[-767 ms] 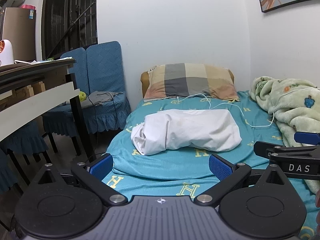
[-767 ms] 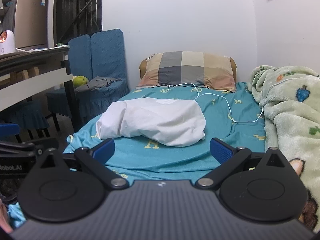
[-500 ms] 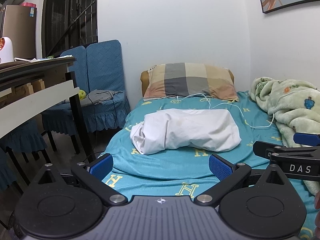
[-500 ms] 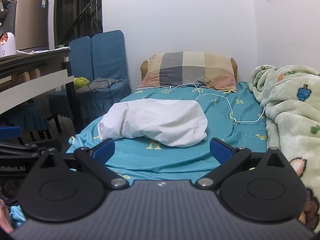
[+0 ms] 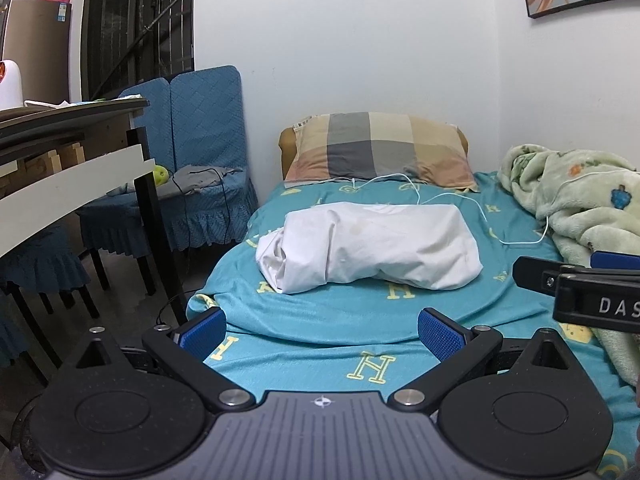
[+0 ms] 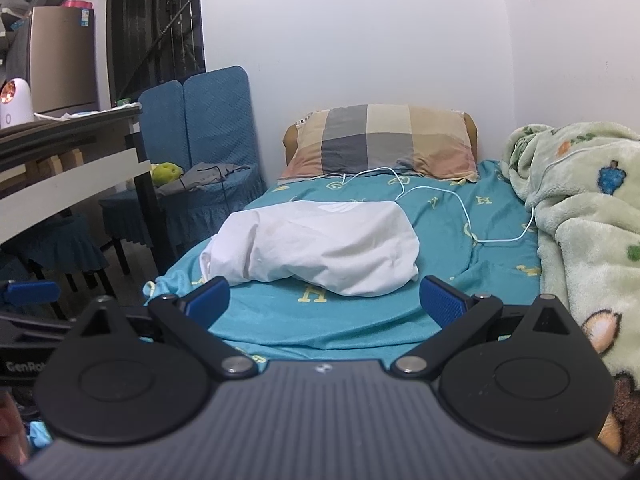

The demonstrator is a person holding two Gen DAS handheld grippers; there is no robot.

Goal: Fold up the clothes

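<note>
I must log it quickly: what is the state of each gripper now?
Left gripper: open, holding nothing.
Right gripper: open, holding nothing.

A checked pillow [image 5: 378, 146] leans at the head of a bed covered in a teal sheet [image 5: 360, 320], a white cable [image 5: 480, 208] trailing across it. A green fleece blanket [image 6: 588, 208] lies bunched along the wall. Blue-covered chairs [image 5: 200, 128] stand beside a table [image 5: 68, 152].
</note>
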